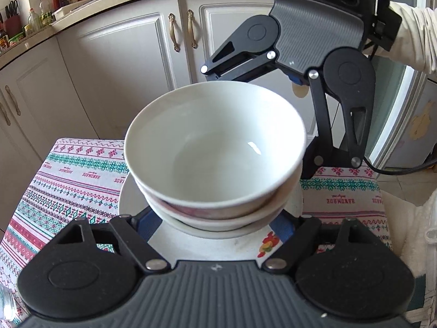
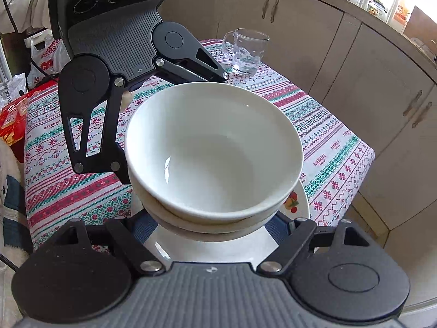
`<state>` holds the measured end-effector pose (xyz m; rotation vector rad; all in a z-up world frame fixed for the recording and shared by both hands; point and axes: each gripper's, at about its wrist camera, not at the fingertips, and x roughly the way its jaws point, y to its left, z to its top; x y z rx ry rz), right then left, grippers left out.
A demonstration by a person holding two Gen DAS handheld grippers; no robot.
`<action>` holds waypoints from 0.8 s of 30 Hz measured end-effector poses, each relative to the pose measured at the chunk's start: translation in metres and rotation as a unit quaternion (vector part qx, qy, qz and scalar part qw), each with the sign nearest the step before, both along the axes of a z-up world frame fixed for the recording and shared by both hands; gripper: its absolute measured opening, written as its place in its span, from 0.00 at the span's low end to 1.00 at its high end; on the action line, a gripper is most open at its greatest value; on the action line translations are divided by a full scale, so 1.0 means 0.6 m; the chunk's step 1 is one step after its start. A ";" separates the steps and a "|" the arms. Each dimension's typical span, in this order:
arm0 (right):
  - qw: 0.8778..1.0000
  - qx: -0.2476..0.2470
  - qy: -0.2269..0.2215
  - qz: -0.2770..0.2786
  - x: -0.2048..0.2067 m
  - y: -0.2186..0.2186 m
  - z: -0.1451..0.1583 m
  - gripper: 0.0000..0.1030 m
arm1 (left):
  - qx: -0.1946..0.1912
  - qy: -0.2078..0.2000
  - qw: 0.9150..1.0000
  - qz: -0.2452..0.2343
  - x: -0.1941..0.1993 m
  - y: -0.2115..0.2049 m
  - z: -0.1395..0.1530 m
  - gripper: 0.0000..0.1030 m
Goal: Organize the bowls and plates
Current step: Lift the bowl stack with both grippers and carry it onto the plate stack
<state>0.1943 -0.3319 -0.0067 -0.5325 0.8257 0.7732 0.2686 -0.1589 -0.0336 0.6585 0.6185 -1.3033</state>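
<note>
Mug (image 2: pixel 247 53), patterned tablecloth (image 2: pixel 322 125), cabinets (image 1: pixel 123 63)

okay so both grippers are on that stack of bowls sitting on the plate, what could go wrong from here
The top bowl sits slightly off-centre in the bowl below, so a tilt could slide it off. The left gripper and right gripper hold opposite sides; uneven movement could tip the stack. The glass mug stands near the table's far edge, so a wide swing might knock it.
</note>
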 end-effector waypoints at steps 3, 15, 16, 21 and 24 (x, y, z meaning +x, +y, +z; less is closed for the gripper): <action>1.000 0.006 0.008 -0.004 0.006 -0.006 -0.010 0.85 | 0.005 0.004 1.000 0.002 0.008 -0.005 -0.009 0.81; 1.000 0.010 0.014 -0.005 0.020 -0.008 -0.024 0.85 | 0.008 0.020 1.000 0.011 0.022 -0.007 -0.021 0.81; 1.000 0.011 0.016 -0.006 0.021 -0.008 -0.026 0.85 | 0.008 0.021 1.000 0.012 0.022 -0.007 -0.022 0.81; 1.000 0.019 0.019 -0.011 0.025 -0.012 -0.030 0.85 | 0.003 0.021 1.000 0.014 0.025 -0.006 -0.022 0.81; 0.999 0.025 0.025 -0.020 0.027 -0.016 -0.031 0.85 | -0.001 0.006 1.000 0.016 0.017 -0.003 -0.022 0.81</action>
